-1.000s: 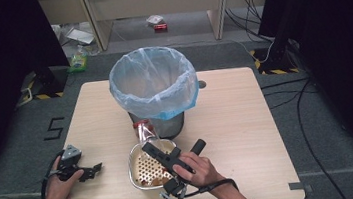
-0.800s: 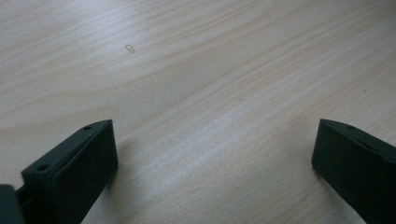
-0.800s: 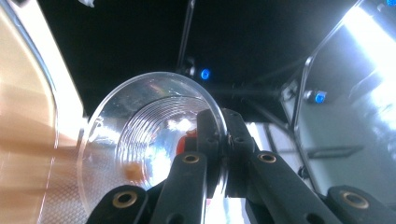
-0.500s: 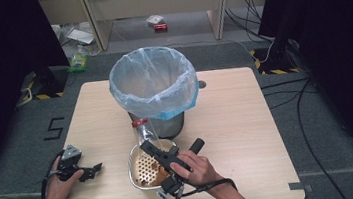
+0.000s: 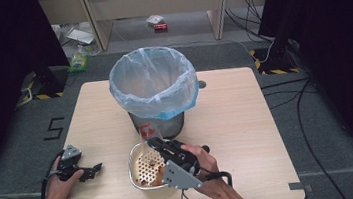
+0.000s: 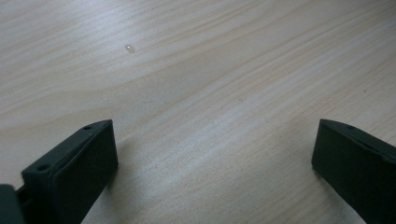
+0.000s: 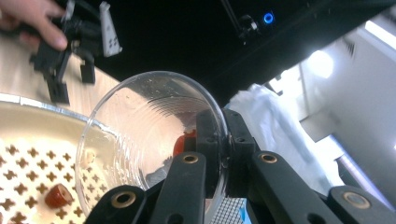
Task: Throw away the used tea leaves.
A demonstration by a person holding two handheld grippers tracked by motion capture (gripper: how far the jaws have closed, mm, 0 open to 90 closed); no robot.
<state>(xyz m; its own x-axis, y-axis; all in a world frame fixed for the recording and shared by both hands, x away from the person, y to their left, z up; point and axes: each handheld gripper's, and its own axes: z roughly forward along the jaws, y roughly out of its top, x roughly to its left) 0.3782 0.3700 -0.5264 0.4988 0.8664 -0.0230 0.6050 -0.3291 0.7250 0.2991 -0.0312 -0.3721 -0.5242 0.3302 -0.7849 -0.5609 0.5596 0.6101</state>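
A clear plastic cup (image 7: pixel 154 126) lies tilted on its side, its mouth over a metal tray (image 7: pixel 28 154) with a perforated insert. My right gripper (image 7: pixel 219 135) is shut on the cup's rim, one jaw inside and one outside. A small red food piece (image 7: pixel 58 195) lies on the insert. In the high view the cup (image 5: pixel 145 133) hangs over the tray (image 5: pixel 134 167) at the table's front middle, with the right gripper (image 5: pixel 153 143) just behind it. My left gripper (image 5: pixel 94 167) rests on the table at the front left, its jaws (image 6: pixel 215 154) wide open over bare wood.
A bin lined with a pale blue bag (image 5: pixel 153 84) stands mid-table, just behind the tray. Bare wood lies to the right of the bin (image 5: pixel 237 117). A small clear drop (image 6: pixel 129 48) lies on the wood ahead of the left gripper.
The right hand has rolled over, so its grey plate now faces up, and the cup has tipped further over the tray. The left gripper has stayed still.
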